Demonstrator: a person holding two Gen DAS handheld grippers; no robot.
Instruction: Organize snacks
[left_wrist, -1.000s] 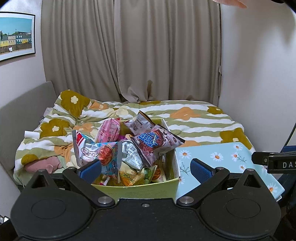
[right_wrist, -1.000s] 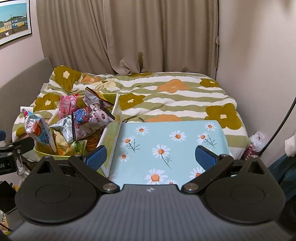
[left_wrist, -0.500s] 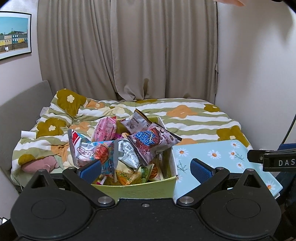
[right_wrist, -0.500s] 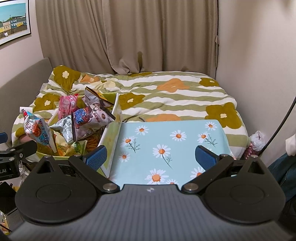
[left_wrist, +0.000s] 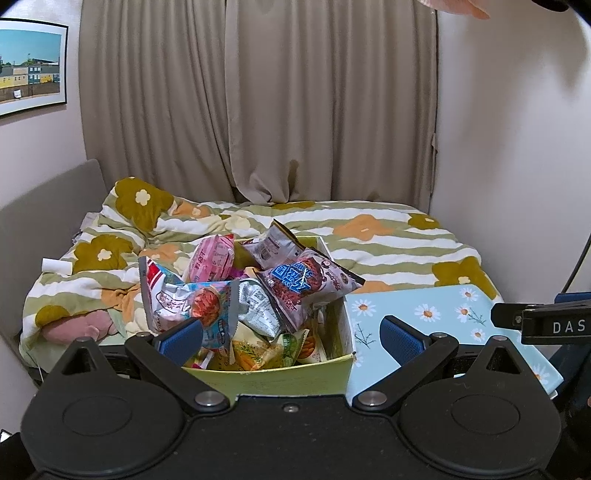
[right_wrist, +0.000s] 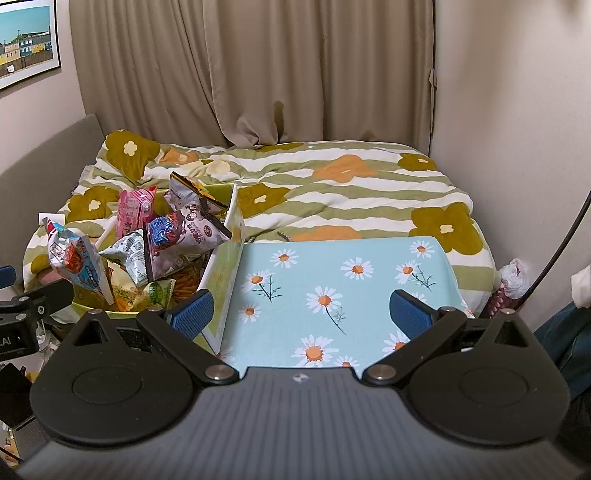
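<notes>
A light green box (left_wrist: 280, 373) stands on the bed, heaped with several snack packets: a brown cookie bag (left_wrist: 306, 282), a pink packet (left_wrist: 212, 256), a silver and red bag (left_wrist: 184, 301). The box (right_wrist: 225, 266) and brown bag (right_wrist: 181, 236) also show at left in the right wrist view. My left gripper (left_wrist: 291, 334) is open and empty, just in front of the box. My right gripper (right_wrist: 301, 314) is open and empty, above a light blue daisy-print board (right_wrist: 343, 291) to the right of the box.
A bed with a green striped flower quilt (right_wrist: 332, 192) fills the room to the beige curtains (left_wrist: 258, 103). A wall (right_wrist: 517, 129) is close on the right. A grey headboard (left_wrist: 48, 199) and a framed picture (left_wrist: 31, 66) are at left.
The left gripper has pulled back and risen a little, so the box sits lower and smaller in its view. The right gripper has hardly moved. Both stay open.
</notes>
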